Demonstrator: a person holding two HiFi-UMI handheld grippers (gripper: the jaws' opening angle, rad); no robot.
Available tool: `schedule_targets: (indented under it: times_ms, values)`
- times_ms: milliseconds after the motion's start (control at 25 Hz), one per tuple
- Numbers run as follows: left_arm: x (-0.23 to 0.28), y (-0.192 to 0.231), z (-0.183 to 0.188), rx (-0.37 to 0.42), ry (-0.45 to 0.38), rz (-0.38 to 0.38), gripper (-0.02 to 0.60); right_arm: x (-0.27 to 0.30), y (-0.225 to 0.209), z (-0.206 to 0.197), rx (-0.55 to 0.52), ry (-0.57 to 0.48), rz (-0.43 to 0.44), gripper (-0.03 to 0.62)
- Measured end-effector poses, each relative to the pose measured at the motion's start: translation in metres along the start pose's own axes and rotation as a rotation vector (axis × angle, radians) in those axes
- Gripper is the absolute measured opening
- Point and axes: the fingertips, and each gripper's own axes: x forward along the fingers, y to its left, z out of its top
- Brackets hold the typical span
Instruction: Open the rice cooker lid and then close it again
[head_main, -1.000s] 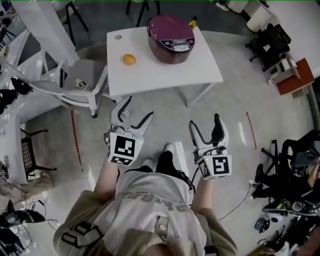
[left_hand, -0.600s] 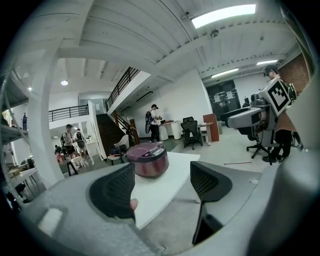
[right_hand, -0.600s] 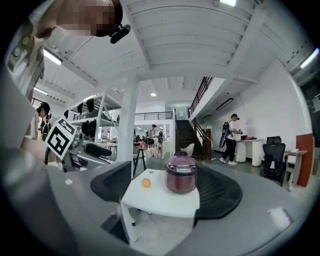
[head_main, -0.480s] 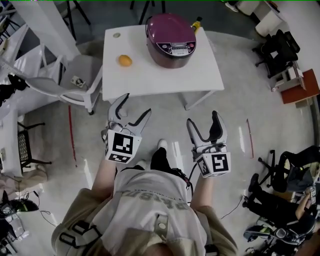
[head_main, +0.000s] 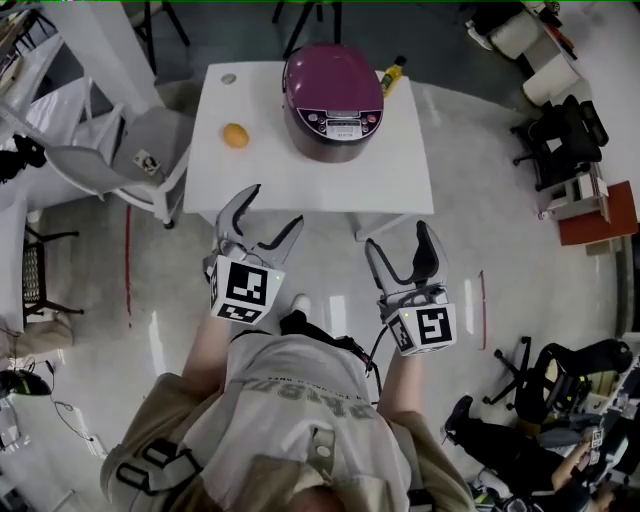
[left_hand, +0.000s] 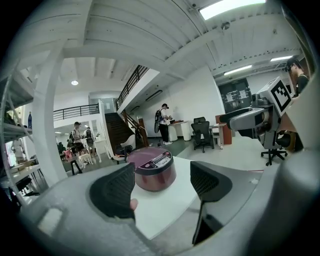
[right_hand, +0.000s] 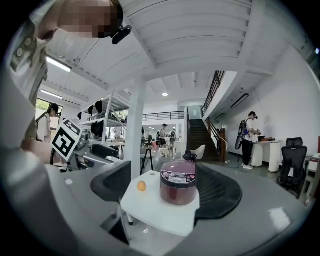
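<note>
The maroon rice cooker (head_main: 333, 100) stands with its lid down on the far half of a white table (head_main: 300, 180). My left gripper (head_main: 272, 210) hangs open over the floor just short of the table's near edge, with nothing between its jaws. My right gripper (head_main: 398, 240) is open and empty too, a little nearer to me. In the left gripper view the rice cooker (left_hand: 152, 167) shows between the open jaws of the left gripper (left_hand: 162, 187), well ahead. The right gripper view frames the rice cooker (right_hand: 178, 187) the same way, far off.
An orange (head_main: 235, 135) lies on the table left of the cooker, and a yellow bottle (head_main: 392, 75) stands behind it at the right. A white chair (head_main: 130, 160) stands left of the table. Dark office chairs (head_main: 555, 130) stand at the right.
Both grippers have moved forward towards the table, which now lies closer in the head view. Their jaws stand as wide as before.
</note>
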Motion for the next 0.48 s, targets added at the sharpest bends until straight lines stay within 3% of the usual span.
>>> schedule_targets:
  times_ms: [480]
  values:
    - [0.058, -0.005, 0.002, 0.017, 0.054, 0.057, 0.36, 0.043, -0.057, -0.016, -0.008, 0.01, 0.112, 0.374]
